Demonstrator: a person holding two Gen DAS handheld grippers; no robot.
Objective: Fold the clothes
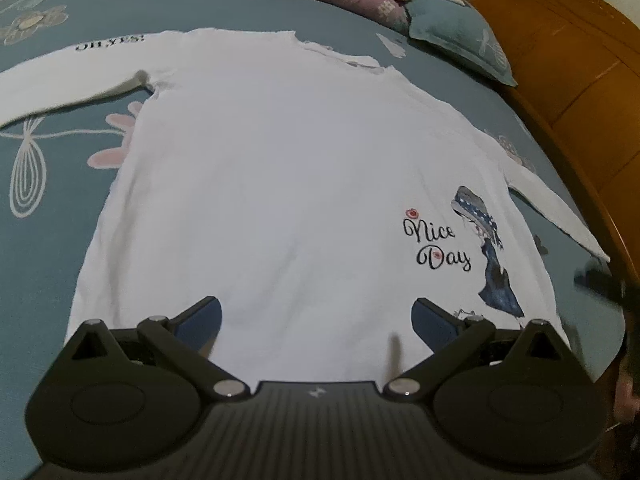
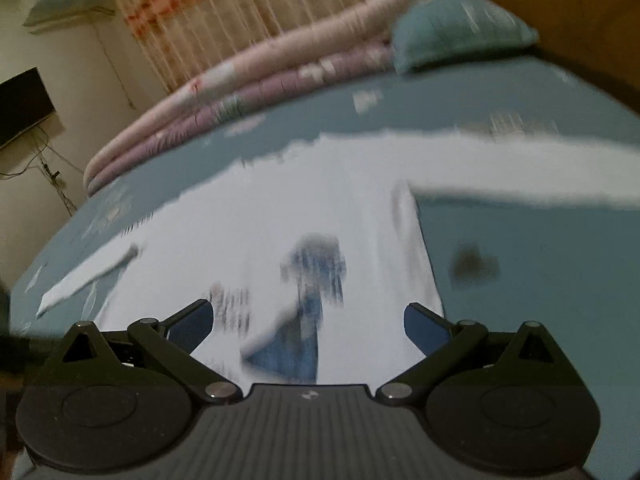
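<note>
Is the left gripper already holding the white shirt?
No, the left gripper is open above the white shirt, which lies flat, unpinched.

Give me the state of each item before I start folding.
white shirt: spread flat, front up, unfolded, both sleeves out.
left gripper: open, over the hem, holding nothing.
right gripper: open, empty, view blurred.
pillow: lying at the bed's head.
folded quilts: stacked at the far edge.
</note>
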